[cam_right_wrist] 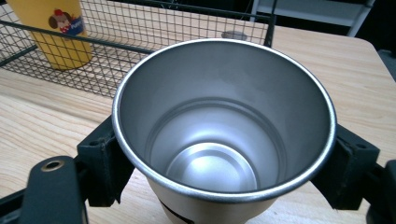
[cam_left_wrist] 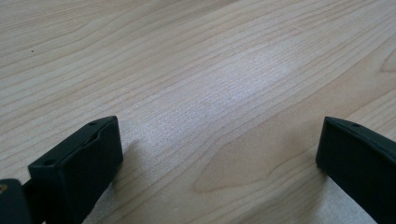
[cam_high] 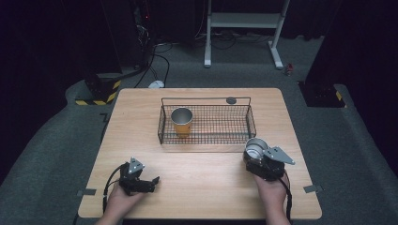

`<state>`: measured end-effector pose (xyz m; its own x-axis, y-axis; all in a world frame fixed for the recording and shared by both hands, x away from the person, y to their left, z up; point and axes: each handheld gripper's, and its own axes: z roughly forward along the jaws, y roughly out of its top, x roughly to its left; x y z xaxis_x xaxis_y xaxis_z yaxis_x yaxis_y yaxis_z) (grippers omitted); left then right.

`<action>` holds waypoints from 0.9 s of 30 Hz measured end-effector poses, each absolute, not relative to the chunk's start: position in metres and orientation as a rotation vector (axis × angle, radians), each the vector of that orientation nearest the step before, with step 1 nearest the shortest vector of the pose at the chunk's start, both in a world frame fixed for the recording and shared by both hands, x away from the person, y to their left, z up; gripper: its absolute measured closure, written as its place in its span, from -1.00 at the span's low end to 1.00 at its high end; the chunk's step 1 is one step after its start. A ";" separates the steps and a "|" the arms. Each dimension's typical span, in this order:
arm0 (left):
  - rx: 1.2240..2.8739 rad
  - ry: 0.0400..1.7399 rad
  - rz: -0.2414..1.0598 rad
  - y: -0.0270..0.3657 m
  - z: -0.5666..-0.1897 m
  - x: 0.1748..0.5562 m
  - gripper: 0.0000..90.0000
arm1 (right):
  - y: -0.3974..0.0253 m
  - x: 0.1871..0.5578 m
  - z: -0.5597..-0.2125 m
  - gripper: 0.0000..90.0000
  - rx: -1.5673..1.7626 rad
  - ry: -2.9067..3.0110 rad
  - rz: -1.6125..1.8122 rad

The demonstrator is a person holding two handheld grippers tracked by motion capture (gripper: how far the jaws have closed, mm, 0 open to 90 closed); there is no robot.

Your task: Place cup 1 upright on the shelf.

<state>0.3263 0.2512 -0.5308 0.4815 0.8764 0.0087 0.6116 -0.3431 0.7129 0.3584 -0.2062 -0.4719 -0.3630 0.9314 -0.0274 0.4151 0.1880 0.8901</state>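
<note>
- Right claw [cam_high: 256, 154] grasps a steel cup [cam_right_wrist: 224, 126] by its sides, one jaw on each flank, the cup's mouth tilted toward the camera, just outside the wire basket [cam_high: 206, 139] at its near right corner.
- Left claw [cam_high: 148, 180] rests low over bare tabletop [cam_high: 197, 183], jaws spread wide, released.
- Yellow cup [cam_high: 181, 122] stands upright in the basket's left part; its cartoon dog label has writing too small to read.
- Open wood lies between the two hands.

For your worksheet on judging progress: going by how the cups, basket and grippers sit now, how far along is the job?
Done: the yellow cup stands upright inside the wire basket. In hand: the right gripper has its jaws clamped on the steel cup, just in front of the basket. Left: that cup probably goes in too. The left gripper holds nothing, jaws open over the table.
</note>
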 end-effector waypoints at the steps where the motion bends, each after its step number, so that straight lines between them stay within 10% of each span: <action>1: 2.078 1.224 0.524 0.251 -0.531 0.326 -0.98 | -0.204 0.359 -0.471 -0.59 1.251 1.878 1.127; 27: 2.083 1.217 0.518 0.252 -0.531 0.326 -0.98 | -0.175 0.375 -0.452 -0.59 1.223 1.895 1.161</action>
